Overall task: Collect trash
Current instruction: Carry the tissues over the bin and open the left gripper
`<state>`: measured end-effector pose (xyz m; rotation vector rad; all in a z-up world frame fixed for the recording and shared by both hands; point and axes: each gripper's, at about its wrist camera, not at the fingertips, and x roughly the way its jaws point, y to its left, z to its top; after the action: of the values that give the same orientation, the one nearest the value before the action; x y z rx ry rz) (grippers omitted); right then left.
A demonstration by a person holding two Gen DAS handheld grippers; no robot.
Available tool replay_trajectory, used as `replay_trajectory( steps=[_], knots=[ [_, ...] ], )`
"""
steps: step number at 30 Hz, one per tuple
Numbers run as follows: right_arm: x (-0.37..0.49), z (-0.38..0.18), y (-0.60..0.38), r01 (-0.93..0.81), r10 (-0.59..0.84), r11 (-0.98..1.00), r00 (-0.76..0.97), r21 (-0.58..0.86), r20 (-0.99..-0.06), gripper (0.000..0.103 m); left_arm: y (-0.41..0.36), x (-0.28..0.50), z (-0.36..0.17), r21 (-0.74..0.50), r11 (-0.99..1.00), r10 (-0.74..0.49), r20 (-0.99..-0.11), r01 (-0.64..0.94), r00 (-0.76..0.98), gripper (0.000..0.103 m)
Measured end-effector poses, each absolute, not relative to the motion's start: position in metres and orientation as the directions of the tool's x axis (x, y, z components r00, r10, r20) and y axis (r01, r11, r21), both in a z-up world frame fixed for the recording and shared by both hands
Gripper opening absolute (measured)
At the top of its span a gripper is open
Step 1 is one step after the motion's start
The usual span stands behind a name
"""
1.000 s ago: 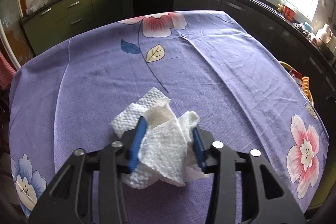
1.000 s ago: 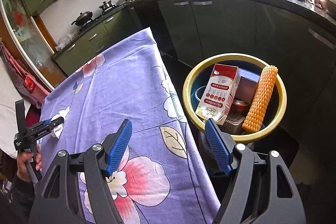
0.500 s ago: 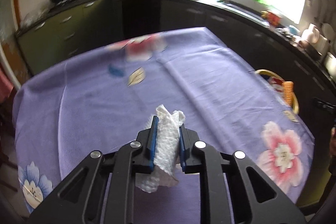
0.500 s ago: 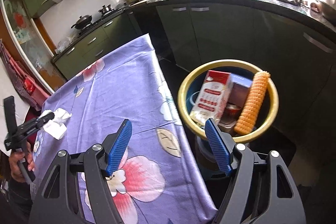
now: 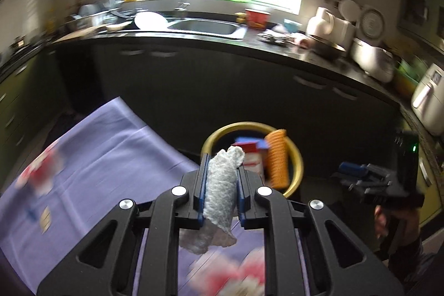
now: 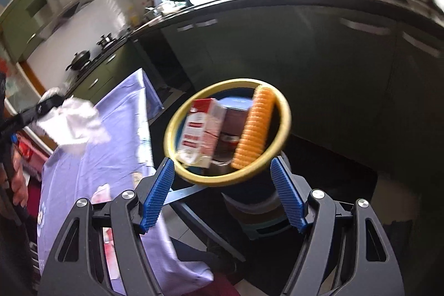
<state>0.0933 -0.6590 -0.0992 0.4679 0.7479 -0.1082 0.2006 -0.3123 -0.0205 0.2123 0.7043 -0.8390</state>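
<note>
Left tongs clamped tight on a crumpled white paper towel, wad squeezed between the blue pads, loose end hanging below, all of it lifted clear of the purple floral tablecloth on the worktop. Seen in the right wrist view as a white bundle at the far left, above the cloth's left edge. Just past the worktop's edge, a yellow-rimmed trash bin, already holding a red and white carton, a dark box behind it and an orange ridged roll leaning on the rim. Right tongs spread wide with nothing between the pads, aimed at the bin from close by. In the left wrist view, same tongs blurred at the right, gripped by a person's hand.
</note>
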Motion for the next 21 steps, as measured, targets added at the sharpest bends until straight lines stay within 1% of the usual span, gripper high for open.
replay_trajectory(
  steps=[5,10,12,14,15,16,17,18,19,21],
  knots=[
    [0.088,-0.114,-0.678,0.287,0.068,0.877,0.720,0.385,-0.690,0.071,-0.389,0.217,-0.034,-0.110,0.604,-0.639,-0.658,0.789,0.397,0.016],
    [0.085,-0.126,-0.689,0.310,0.066,0.866,0.707,0.393,-0.704,0.071,-0.440,0.228,-0.055,-0.147,0.552,-0.661,-0.676,0.821,0.324,0.016],
    [0.085,-0.130,-0.689,0.315,0.071,0.861,0.703,0.400,-0.708,0.071,-0.459,0.230,-0.068,-0.137,0.542,-0.653,-0.690,0.829,0.313,0.016],
    [0.086,-0.131,-0.688,0.315,0.077,0.859,0.699,0.403,-0.711,0.072,-0.474,0.231,-0.081,-0.114,0.532,-0.636,-0.708,0.839,0.307,0.019],
    [0.086,-0.131,-0.688,0.313,0.081,0.859,0.699,0.406,-0.711,0.072,-0.478,0.231,-0.087,-0.098,0.537,-0.621,-0.718,0.838,0.315,0.022],
    [0.086,-0.131,-0.687,0.310,0.083,0.859,0.699,0.406,-0.710,0.072,-0.479,0.232,-0.091,-0.088,0.544,-0.612,-0.722,0.835,0.322,0.032],
    [0.086,-0.131,-0.685,0.309,0.083,0.861,0.700,0.405,-0.710,0.072,-0.479,0.233,-0.093,-0.088,0.545,-0.611,-0.722,0.834,0.324,0.037],
    [0.086,-0.130,-0.684,0.305,0.085,0.862,0.700,0.404,-0.709,0.072,-0.477,0.233,-0.093,-0.088,0.551,-0.614,-0.717,0.830,0.331,0.046],
    [0.086,-0.129,-0.683,0.302,0.086,0.863,0.701,0.404,-0.708,0.072,-0.472,0.233,-0.091,-0.094,0.559,-0.620,-0.707,0.824,0.340,0.054],
    [0.085,-0.127,-0.680,0.298,0.087,0.865,0.703,0.404,-0.706,0.072,-0.465,0.231,-0.086,-0.109,0.565,-0.632,-0.694,0.818,0.344,0.058]
  ],
)
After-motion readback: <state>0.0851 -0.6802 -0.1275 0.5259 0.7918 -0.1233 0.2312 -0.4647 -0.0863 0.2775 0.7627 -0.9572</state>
